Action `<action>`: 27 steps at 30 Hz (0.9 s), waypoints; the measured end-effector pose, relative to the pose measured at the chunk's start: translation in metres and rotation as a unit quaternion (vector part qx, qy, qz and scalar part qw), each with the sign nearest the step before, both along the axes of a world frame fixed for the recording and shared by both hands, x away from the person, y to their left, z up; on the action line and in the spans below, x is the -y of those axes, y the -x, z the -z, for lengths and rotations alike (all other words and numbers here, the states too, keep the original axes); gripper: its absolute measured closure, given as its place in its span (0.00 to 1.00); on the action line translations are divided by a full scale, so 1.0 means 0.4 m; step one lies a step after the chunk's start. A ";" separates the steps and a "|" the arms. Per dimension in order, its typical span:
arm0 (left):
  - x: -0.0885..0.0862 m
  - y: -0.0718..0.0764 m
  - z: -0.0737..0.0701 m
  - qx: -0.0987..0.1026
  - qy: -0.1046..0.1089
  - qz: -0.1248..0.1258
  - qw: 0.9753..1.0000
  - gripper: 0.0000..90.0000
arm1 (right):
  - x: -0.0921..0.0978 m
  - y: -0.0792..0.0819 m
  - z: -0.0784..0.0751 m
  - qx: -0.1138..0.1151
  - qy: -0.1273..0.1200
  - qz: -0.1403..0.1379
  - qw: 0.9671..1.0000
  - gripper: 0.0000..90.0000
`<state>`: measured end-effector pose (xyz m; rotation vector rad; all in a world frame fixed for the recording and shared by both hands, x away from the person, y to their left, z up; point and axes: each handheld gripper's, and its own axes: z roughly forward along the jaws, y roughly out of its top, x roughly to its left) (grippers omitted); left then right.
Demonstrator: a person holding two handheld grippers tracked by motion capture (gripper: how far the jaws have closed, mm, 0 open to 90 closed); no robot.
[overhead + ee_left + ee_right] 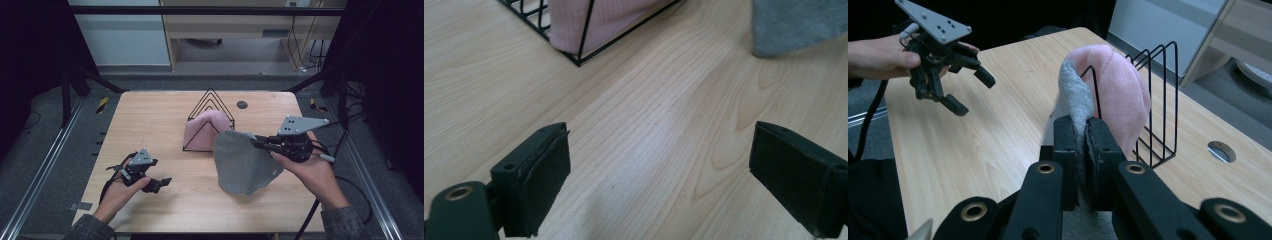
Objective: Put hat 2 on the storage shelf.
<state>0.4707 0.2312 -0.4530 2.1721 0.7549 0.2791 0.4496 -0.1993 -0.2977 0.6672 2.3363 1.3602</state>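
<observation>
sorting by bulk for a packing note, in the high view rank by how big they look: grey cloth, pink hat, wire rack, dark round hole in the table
1. grey cloth, lifted nearer the camera, so its lead is unsure
2. wire rack and pink hat, too alike to rank
3. dark round hole, clearly smallest

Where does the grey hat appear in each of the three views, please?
High view: the grey hat hangs right of centre, its edge pinched in the right gripper.
Left gripper view: top right corner, above the table.
Right gripper view: centre, rising from between the shut jaws.
Shared landmark: the black wire rack holding the pink hat.
</observation>
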 end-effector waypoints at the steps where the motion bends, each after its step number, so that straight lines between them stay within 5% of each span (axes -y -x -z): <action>1: 0.006 0.001 -0.002 -0.003 0.000 0.005 1.000 0.10 | -0.001 -0.002 -0.006 0.000 0.001 -0.002 1.000 0.95; 14: 0.088 0.008 -0.116 0.024 0.006 0.042 0.999 0.12 | -0.043 0.004 -0.101 0.018 0.006 -0.021 1.000 0.95; 27: 0.151 -0.022 -0.193 0.047 -0.002 0.076 0.996 0.19 | -0.150 -0.022 -0.123 0.021 0.017 -0.052 0.998 0.95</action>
